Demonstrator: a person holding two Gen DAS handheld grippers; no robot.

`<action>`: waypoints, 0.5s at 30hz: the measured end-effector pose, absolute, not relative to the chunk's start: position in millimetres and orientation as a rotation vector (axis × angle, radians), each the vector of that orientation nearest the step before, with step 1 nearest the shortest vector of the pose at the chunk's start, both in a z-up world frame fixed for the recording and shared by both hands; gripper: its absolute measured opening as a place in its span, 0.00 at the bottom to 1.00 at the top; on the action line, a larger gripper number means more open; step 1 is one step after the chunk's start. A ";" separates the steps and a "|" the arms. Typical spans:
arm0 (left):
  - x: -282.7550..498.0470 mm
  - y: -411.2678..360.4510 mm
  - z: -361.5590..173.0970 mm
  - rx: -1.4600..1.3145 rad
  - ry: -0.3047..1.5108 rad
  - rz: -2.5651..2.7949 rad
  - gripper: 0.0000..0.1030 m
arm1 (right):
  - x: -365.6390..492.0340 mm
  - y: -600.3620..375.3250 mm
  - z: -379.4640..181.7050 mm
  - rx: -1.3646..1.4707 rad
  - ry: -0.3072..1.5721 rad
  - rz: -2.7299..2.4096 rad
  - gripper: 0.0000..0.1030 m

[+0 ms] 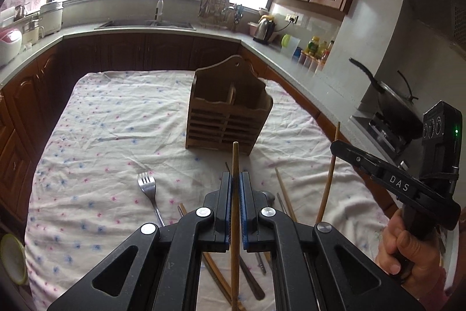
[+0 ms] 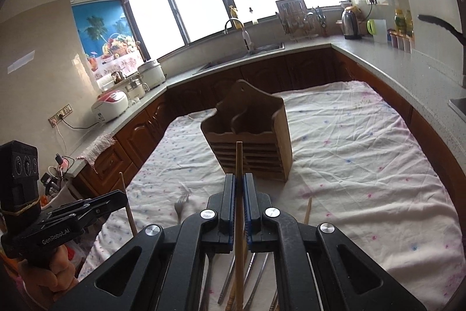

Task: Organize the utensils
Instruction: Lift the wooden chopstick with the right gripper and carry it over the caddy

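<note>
A wooden two-compartment utensil holder [image 1: 230,110] [image 2: 250,145] stands on the cloth-covered table. My left gripper [image 1: 236,179] is shut on a wooden chopstick [image 1: 235,162] that points up toward the holder. My right gripper [image 2: 240,182] is shut on another wooden chopstick [image 2: 239,159]; it also shows in the left wrist view [image 1: 335,147] at the right, holding its chopstick [image 1: 329,179] upright. The left gripper [image 2: 122,196] shows in the right wrist view at lower left. A metal fork [image 1: 148,188] [image 2: 180,204] lies on the cloth. More chopsticks and metal utensils [image 1: 256,267] [image 2: 256,276] lie beneath the grippers.
The table carries a white flowered cloth [image 1: 116,136] [image 2: 364,165]. Kitchen counters [image 1: 305,72] with brown cabinets surround it. A sink [image 1: 145,24], kettle [image 1: 263,29], rice cookers [image 2: 112,105] and a wok on a stove [image 1: 390,101] stand on the counters.
</note>
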State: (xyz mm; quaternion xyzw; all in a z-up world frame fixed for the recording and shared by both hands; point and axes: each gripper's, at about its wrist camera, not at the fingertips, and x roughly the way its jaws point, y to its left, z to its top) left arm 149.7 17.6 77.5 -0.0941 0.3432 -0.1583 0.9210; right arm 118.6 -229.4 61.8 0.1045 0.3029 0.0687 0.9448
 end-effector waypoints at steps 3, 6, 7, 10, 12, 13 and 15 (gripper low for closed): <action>139.4 21.7 83.5 -0.199 0.675 -0.323 0.02 | 114.0 -230.4 72.1 0.212 0.588 0.142 0.05; 132.7 23.6 89.0 -0.204 0.649 -0.327 0.02 | 110.6 -231.7 80.8 0.211 0.559 0.141 0.05; 131.5 24.1 90.8 -0.206 0.640 -0.328 0.02 | 109.7 -232.2 83.7 0.210 0.550 0.139 0.05; 127.0 26.0 97.7 -0.207 0.609 -0.333 0.02 | 108.9 -233.7 89.5 0.213 0.526 0.134 0.05; 125.0 27.3 101.2 -0.209 0.585 -0.333 0.02 | 110.4 -235.1 92.4 0.212 0.510 0.134 0.05; 124.6 28.0 102.5 -0.211 0.574 -0.334 0.02 | 110.9 -235.5 93.9 0.210 0.504 0.130 0.05; 125.1 29.7 104.6 -0.214 0.557 -0.332 0.02 | 112.8 -236.8 97.2 0.210 0.487 0.131 0.05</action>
